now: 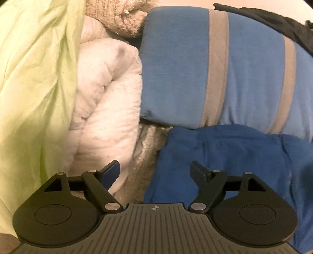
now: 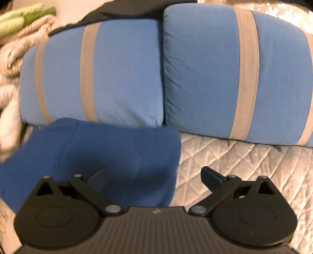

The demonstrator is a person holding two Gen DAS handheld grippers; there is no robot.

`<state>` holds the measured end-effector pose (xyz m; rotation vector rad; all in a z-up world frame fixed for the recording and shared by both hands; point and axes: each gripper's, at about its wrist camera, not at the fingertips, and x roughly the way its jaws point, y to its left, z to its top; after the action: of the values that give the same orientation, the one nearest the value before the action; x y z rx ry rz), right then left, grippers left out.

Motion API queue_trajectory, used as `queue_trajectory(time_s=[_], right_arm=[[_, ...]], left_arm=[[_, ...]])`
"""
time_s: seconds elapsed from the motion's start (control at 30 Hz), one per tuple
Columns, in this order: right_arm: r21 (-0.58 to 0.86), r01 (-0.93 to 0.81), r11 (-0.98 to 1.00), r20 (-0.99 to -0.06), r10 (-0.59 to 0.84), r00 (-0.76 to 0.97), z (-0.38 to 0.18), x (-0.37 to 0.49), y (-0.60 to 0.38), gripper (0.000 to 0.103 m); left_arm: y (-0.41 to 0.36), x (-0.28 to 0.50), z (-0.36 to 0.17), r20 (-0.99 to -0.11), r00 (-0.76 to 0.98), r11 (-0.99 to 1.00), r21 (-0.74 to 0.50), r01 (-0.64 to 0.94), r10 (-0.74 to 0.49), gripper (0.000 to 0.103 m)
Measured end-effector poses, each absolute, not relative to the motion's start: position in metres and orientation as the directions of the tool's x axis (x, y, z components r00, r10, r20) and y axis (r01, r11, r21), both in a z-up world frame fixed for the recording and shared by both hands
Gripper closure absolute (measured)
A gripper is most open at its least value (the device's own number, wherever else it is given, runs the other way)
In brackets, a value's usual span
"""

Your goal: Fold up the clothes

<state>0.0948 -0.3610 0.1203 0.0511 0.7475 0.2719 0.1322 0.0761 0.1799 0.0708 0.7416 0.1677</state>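
Deep royal-blue cloth garment (image 2: 101, 152): plain, no print. Lighter sky-blue fabric cushions (image 2: 234, 78): each crossed by vertical grey-taupe bands. Silvery-grey quilted bed cover (image 2: 244, 166): diamond stitching. Pale lime-green thin sheet (image 1: 35, 78): plain. Cream-white puffy quilt (image 1: 109, 97): faint grey smudge near top. Beige knitted textile (image 1: 117, 17): ribbed weave. Dark cloth (image 1: 283, 21) behind cushions was black or perhaps navy; blurred. Matte black gripper fingers (image 1: 199, 172), blue pad on one.

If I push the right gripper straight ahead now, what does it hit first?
Probably the right edge of the dark blue cloth, which lies just ahead of the open right gripper. Beyond it stand the striped pillows. Depth is hard to judge here.
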Motion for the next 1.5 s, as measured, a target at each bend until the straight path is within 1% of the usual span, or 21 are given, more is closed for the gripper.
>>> queue_trajectory(time_s=[0.07, 0.1, 0.27, 0.4, 0.57, 0.83, 1.03, 1.1, 1.3, 1.5], right_arm=[[0.096, -0.206, 0.974, -0.677, 0.216, 0.704, 0.115, 0.096, -0.361, 0.0], [0.095, -0.209, 0.973, -0.682, 0.216, 0.699, 0.114, 0.094, -0.362, 0.0], [0.124, -0.233, 0.964, -0.697, 0.252, 0.671, 0.119, 0.085, -0.365, 0.0], [0.135, -0.263, 0.955, -0.692, 0.281, 0.665, 0.132, 0.075, -0.374, 0.0], [0.147, -0.295, 0.944, -0.69, 0.311, 0.654, 0.149, 0.061, -0.394, 0.0], [0.224, -0.258, 0.94, -0.66, 0.341, 0.669, 0.184, 0.051, -0.454, 0.0], [0.224, -0.218, 0.95, -0.634, 0.312, 0.708, 0.211, 0.042, -0.504, 0.0], [0.219, -0.203, 0.954, -0.625, 0.297, 0.722, 0.22, 0.037, -0.522, 0.0], [0.213, -0.171, 0.962, -0.589, 0.266, 0.763, 0.241, 0.018, -0.581, 0.0], [0.199, -0.175, 0.964, -0.558, 0.259, 0.789, 0.25, -0.011, -0.635, 0.0]], left_arm=[[0.075, 0.13, 0.182, -0.681, 0.717, 0.989, 0.107, -0.101, 0.147, 0.024], [0.074, 0.128, 0.184, -0.689, 0.713, 0.991, 0.1, -0.087, 0.132, 0.024], [0.069, 0.116, 0.189, -0.709, 0.702, 0.997, 0.07, -0.023, 0.066, 0.024], [0.07, 0.102, 0.199, -0.726, 0.688, 0.997, 0.053, 0.063, -0.005, 0.024], [0.08, 0.083, 0.222, -0.73, 0.679, 0.994, -0.001, 0.109, -0.075, 0.024], [0.101, 0.052, 0.271, -0.683, 0.719, 0.992, -0.078, 0.1, -0.126, 0.024], [0.115, 0.03, 0.303, -0.63, 0.762, 0.986, -0.149, 0.075, -0.153, 0.024], [0.115, 0.022, 0.31, -0.616, 0.771, 0.984, -0.154, 0.085, -0.163, 0.024], [0.11, 0.006, 0.322, -0.604, 0.777, 0.983, -0.142, 0.117, -0.18, 0.024], [0.111, -0.008, 0.318, -0.613, 0.765, 0.979, -0.147, 0.139, -0.2, 0.024]])
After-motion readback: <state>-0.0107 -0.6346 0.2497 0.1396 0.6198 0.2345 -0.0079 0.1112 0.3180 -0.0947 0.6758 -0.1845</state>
